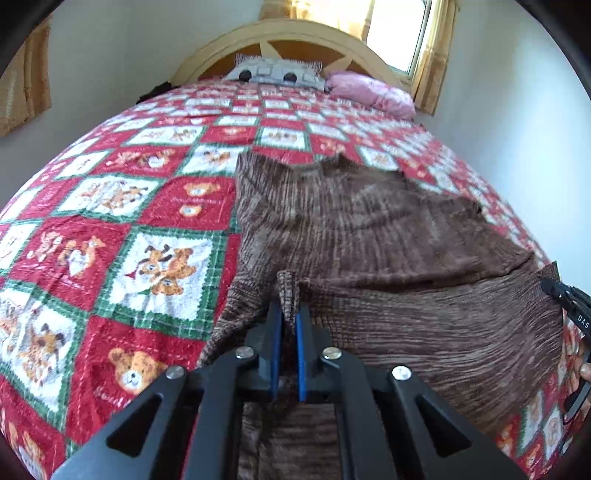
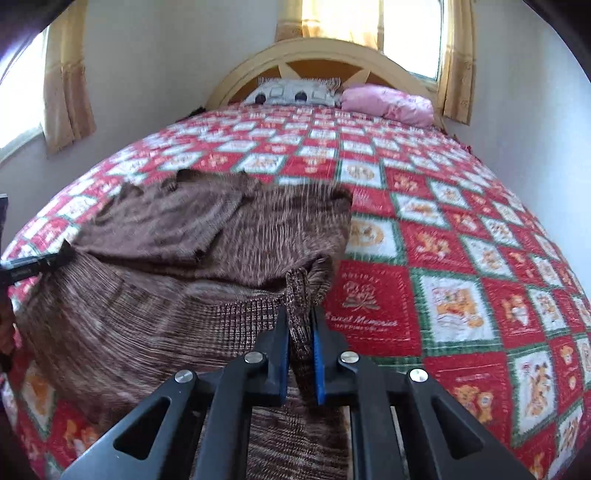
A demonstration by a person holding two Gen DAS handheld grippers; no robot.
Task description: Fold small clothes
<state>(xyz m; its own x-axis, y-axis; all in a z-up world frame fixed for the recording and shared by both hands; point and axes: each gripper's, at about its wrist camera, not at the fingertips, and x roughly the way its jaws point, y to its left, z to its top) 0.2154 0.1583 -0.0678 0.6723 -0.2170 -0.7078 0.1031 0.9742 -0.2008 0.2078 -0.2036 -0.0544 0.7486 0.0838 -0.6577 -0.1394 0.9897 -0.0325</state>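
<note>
A brown ribbed knit garment [image 1: 388, 236] lies spread on the bed, its near hem lifted. My left gripper [image 1: 287, 310] is shut on the hem's left corner, which sticks up between the blue pads. My right gripper [image 2: 300, 317] is shut on the hem's right corner; the garment [image 2: 166, 236] stretches left from it. The right gripper also shows at the right edge of the left wrist view [image 1: 565, 295], and the left gripper at the left edge of the right wrist view [image 2: 33, 264]. The far part of the garment rests flat on the bedspread.
A red, white and green teddy-bear bedspread [image 1: 122, 206] covers the bed. A grey patterned pillow [image 1: 273, 72] and a pink pillow [image 1: 376, 92] lie at the wooden headboard [image 1: 295, 33]. White walls flank both sides; curtained windows [image 2: 410, 33] are behind.
</note>
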